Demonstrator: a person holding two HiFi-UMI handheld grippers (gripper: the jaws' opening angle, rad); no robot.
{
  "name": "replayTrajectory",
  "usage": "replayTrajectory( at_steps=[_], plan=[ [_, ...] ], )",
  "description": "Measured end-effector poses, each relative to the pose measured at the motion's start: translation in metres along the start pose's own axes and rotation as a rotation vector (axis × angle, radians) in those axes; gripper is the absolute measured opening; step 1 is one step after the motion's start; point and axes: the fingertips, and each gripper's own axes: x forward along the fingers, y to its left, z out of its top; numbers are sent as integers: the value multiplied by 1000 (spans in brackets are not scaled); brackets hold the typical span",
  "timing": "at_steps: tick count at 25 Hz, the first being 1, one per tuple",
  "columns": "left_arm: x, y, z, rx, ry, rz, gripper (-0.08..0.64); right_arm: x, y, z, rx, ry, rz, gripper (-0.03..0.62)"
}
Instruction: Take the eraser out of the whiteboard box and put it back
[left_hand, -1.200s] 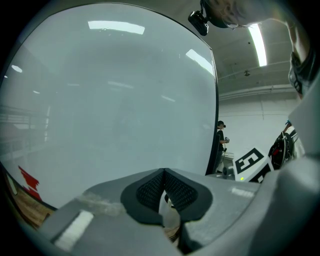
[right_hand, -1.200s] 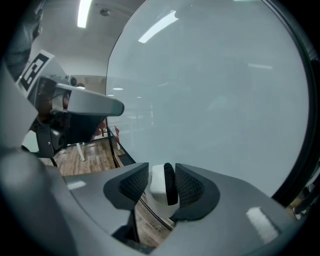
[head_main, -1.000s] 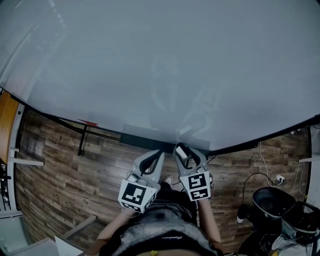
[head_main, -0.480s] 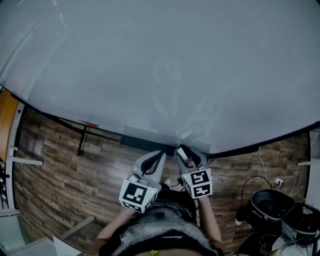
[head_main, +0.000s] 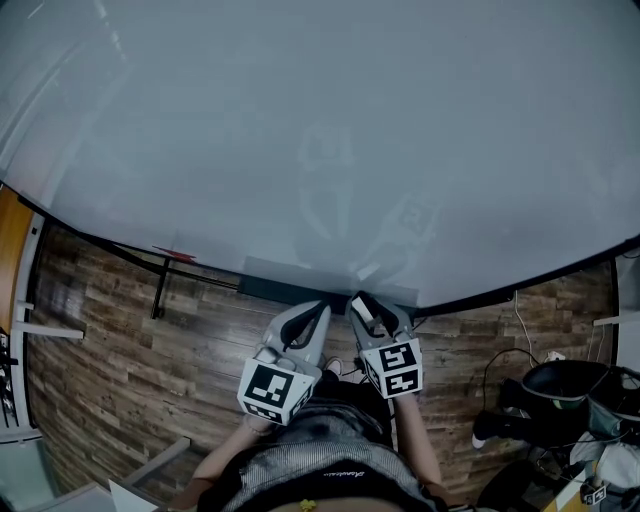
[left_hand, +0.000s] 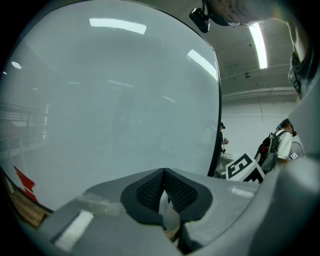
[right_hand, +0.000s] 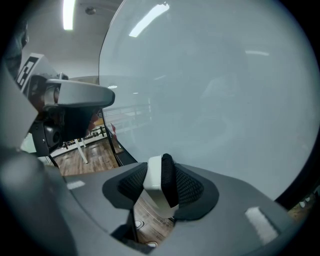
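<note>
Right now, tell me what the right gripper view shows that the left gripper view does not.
Only the right gripper view: the eraser, a white body with black felt, held between the jaws of the right gripper, which are closing. Only the left gripper view: the left gripper with its jaws together and nothing between them, and a person in a white top standing at far right. Both: the whiteboard filling most of the picture.
</note>
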Motion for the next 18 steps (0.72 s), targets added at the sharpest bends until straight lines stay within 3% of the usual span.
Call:
replayTrajectory(
  at_steps=[18],
  plan=[
    [-2,-12,-2,-9,3,-53,0,-12,7,7,-25,-4,-4,163]
  ],
)
